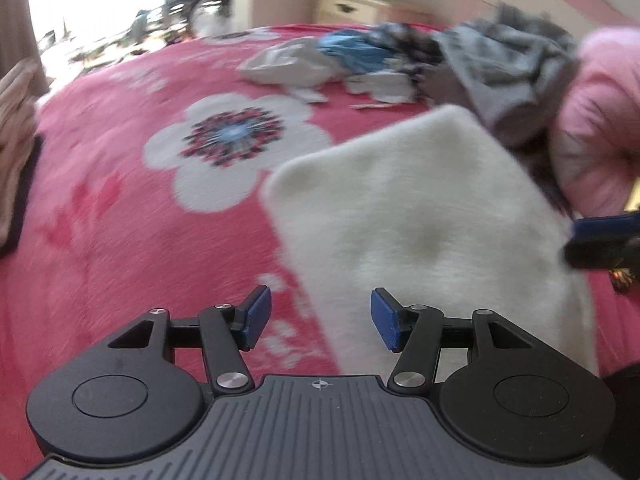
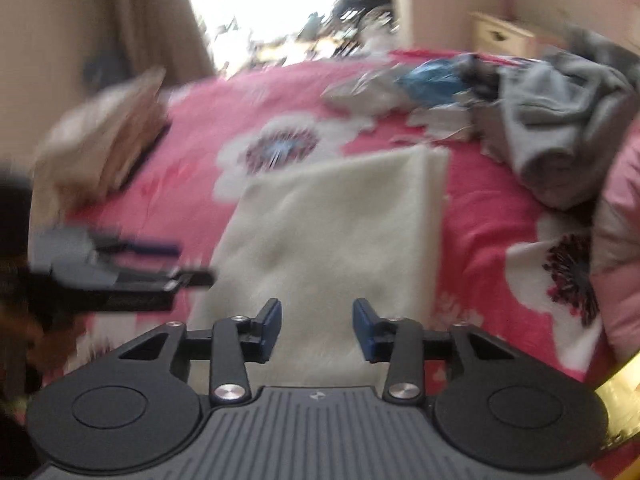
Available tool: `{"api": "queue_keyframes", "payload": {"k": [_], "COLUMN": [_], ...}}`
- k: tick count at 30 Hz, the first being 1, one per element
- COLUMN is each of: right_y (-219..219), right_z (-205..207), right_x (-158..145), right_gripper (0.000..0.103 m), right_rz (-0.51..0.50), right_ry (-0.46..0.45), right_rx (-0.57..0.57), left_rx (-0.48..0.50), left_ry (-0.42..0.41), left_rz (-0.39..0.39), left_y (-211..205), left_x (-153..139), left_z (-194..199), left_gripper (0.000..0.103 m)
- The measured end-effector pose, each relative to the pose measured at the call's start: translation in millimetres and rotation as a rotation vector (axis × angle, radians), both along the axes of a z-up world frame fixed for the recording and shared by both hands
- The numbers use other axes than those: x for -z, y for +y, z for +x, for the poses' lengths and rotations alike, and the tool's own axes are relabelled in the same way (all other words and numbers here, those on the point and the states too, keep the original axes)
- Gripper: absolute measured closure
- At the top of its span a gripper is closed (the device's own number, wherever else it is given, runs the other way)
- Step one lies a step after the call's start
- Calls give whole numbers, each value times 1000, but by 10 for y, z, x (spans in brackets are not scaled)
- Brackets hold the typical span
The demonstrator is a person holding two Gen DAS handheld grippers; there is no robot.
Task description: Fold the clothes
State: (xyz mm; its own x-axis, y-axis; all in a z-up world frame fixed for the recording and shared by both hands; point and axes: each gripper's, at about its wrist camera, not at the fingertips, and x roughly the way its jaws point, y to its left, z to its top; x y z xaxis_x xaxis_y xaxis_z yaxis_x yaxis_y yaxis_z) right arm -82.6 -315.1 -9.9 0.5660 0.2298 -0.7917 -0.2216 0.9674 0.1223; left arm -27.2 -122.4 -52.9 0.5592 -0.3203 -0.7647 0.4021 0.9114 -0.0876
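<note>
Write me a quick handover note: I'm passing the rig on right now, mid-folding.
Left tool: open, empty, over the near left edge of the white fleece.
Right tool: open, empty, above the fleece's near end.
White fleece lies folded flat on the pink floral blanket; that piece looks done.
Left: the unfolded pile at the far right, grey garment nearest.

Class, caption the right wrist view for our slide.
Open right gripper above a folded white garment on a pink floral bedspread.

One folded white garment [image 2: 332, 216], one heap of unfolded clothes [image 2: 520, 112], one folded stack [image 2: 104, 132], two grippers.
</note>
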Motion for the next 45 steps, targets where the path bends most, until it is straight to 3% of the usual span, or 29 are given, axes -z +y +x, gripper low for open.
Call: {"api": "queue_keyframes", "payload": {"k": [4, 8, 11, 14, 19, 45], "right_y": [107, 124, 181, 232, 177, 191], "right_z": [36, 9, -42, -15, 34, -2], "right_x": [317, 214, 147, 330, 370, 365], "right_gripper": [65, 75, 75, 75, 76, 76], "right_rz": [-156, -144, -139, -207, -165, -165], "right_ry": [110, 96, 91, 143, 166, 159], "right_rx": [-11, 11, -41, -65, -27, -20], "left_rx": [70, 71, 60, 46, 22, 18], "left_ry": [19, 36, 59, 81, 93, 82], "left_rz": [50, 99, 101, 98, 117, 142], "left_y": [-248, -358, -371, -369, -422, -463], "left_x": [67, 148, 146, 144, 144, 137], "left_z": [-71, -101, -67, -41, -43, -65], "left_gripper": [48, 48, 47, 47, 46, 46]}}
